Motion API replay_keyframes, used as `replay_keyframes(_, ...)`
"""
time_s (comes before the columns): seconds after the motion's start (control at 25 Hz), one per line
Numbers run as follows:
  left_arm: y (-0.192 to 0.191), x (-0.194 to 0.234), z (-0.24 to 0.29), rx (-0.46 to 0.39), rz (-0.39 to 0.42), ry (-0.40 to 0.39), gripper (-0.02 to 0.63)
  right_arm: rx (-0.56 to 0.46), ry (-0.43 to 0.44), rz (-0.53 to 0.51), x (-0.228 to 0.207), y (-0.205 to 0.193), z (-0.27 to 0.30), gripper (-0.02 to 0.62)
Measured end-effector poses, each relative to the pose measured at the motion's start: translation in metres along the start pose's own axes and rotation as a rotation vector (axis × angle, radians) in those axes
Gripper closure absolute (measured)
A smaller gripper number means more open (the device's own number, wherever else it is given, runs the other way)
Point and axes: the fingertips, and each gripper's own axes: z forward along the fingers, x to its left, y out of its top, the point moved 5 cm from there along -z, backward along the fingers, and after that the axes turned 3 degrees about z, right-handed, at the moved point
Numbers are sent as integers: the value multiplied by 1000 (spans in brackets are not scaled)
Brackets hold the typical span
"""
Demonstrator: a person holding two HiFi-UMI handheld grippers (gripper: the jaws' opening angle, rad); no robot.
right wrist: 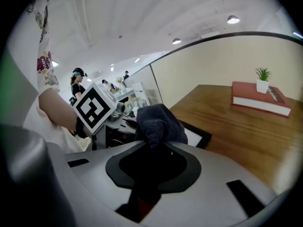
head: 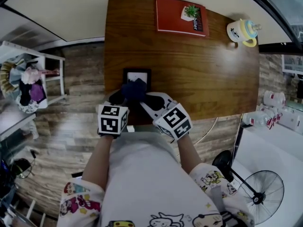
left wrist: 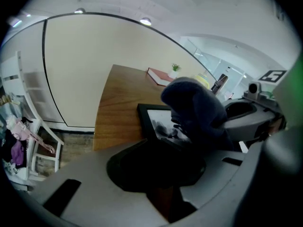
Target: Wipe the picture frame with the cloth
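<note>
Brown wood-grain table (head: 199, 70), wood-look floor (head: 71, 126), cream wall (head: 61, 8). Red book (head: 181, 16) at far edge, yellow cup (head: 241, 32) by far-R corner. Black rect. picture frame (head: 137, 76) lies flat at near edge, L of centre. Both grippers low, side by side. Left gripper (head: 117, 97) jaws pinch frame's near edge. Right gripper (head: 144, 100) jaws clamp fuzzy dark-blue cloth (head: 135, 90), bunched on frame.

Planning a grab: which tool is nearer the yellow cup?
Right. The right tool, gripping the cloth, is left of the cup; the left tool lies farther left.
</note>
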Motion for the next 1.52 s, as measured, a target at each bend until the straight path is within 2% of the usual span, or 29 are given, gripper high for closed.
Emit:
replay_keyframes(0.36, 0, 0, 0, -3, -5, -4, 523, 25, -10, 98, 11, -14, 33, 541)
replay_keyframes(0.6, -1, 1, -1, -5, -5, -7, 523, 108, -52, 53, 7, -27, 46, 541)
replay_keyframes(0.84, -1, 1, 0, -4, -10, -9, 523, 132, -64, 39, 9, -27, 47, 541)
replay_keyframes(1.4, -1, 2, -1, 0, -19, -12, 523, 191, -132, -84, 1, -34, 25, 541)
replay_keyframes(1.52, -1, 1, -1, -1, -17, -12, 523, 184, -141, -76, -1, -36, 19, 541)
